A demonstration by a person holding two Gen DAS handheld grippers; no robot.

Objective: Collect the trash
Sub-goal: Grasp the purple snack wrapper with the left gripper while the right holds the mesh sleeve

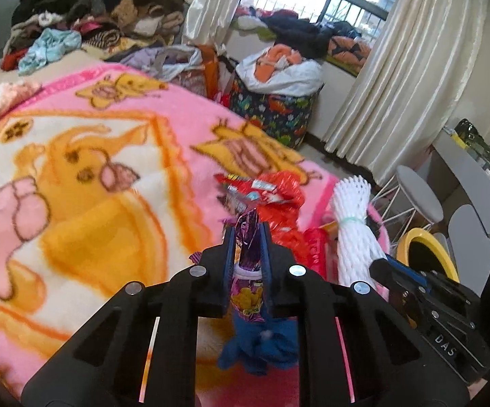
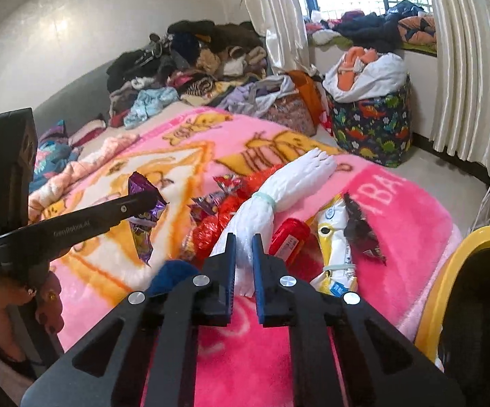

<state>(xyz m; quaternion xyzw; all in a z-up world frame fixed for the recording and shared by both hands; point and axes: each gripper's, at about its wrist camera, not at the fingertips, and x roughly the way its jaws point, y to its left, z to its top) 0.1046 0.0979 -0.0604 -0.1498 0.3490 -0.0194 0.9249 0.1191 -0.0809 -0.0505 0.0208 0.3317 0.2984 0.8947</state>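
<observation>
My left gripper [image 1: 247,234] is shut on a purple snack wrapper [image 1: 249,254], lifted a little above the pink cartoon blanket [image 1: 75,169]. The right wrist view shows the same wrapper [image 2: 143,224] hanging from that gripper [image 2: 153,200]. My right gripper [image 2: 244,240] is shut on the lower end of a white foam net bundle [image 2: 289,183], which lies on the blanket; its tip [image 1: 377,264] sits at the bundle [image 1: 350,224]. Beside the bundle lie red mesh packaging [image 2: 218,224], a red packet [image 2: 289,237], a yellow-white packet [image 2: 333,240] and a dark wrapper [image 2: 360,227].
A yellow-rimmed bin [image 2: 448,271] stands off the bed's right corner. A blue cloth lump [image 2: 174,271] lies just under the grippers. Heaped clothes [image 2: 194,64] cover the far end of the bed. A dinosaur-print basket [image 2: 370,125] and a white stool [image 1: 417,190] stand on the floor.
</observation>
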